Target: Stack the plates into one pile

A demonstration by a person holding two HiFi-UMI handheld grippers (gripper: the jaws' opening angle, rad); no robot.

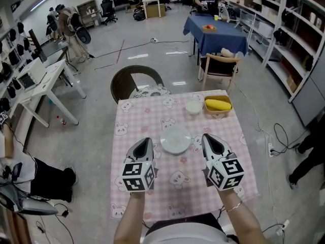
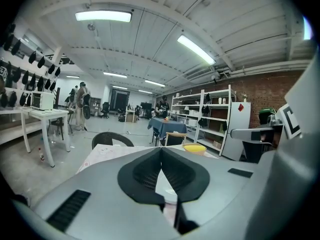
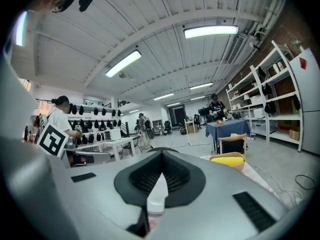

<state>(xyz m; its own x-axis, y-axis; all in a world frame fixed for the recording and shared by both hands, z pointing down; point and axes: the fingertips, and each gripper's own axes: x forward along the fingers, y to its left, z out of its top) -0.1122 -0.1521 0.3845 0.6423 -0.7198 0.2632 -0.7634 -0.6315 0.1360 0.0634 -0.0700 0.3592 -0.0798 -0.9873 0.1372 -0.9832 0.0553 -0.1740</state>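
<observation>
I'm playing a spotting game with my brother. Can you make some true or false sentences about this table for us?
1. The white plate lies between the left hand-held gripper and the right hand-held gripper. True.
2. The left hand-held gripper is holding the white plate. False: it is shut on nothing, beside the plate.
3. The tablecloth is pink and checked. True.
4. The yellow thing lies in the middle of the table. False: it sits in a container at the far right corner.
5. The right hand-held gripper is wide open. False: it is shut.
</observation>
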